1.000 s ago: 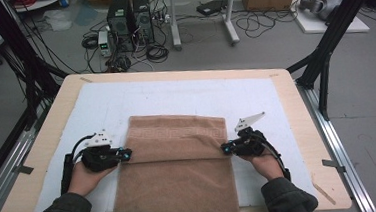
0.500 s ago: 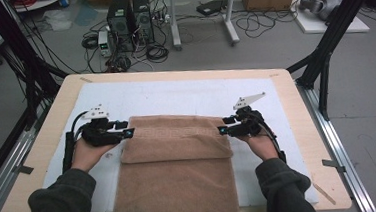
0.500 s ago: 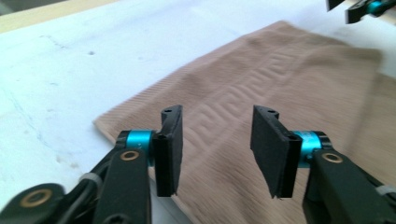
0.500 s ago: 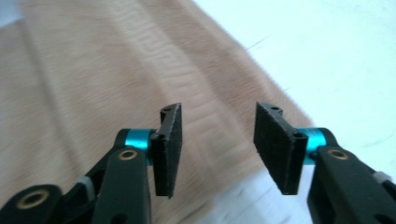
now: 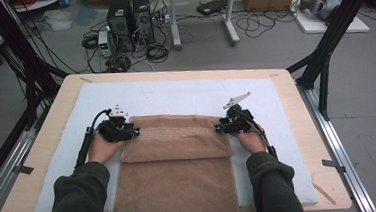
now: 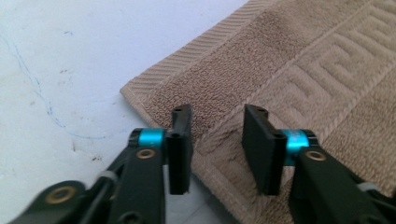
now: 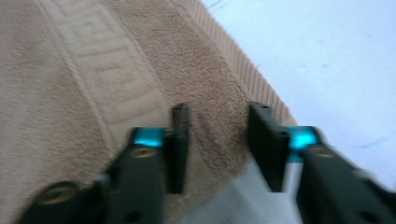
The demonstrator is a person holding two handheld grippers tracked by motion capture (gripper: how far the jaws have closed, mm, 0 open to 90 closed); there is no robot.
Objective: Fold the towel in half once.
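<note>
Towel (image 5: pixel 176 152) with woven key-pattern band, unlettered

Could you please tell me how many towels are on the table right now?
1: a brown towel lies folded on the white mat, its near end hanging over the table's front edge. Another could be hidden in the fold.

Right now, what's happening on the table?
A person is folding a tan terry towel on the white mat. Its far half is already folded over. The left gripper and right gripper sit at the folded layer's two far corners; their jaws, just closing, stand apart over the cloth, not pinching it.
</note>
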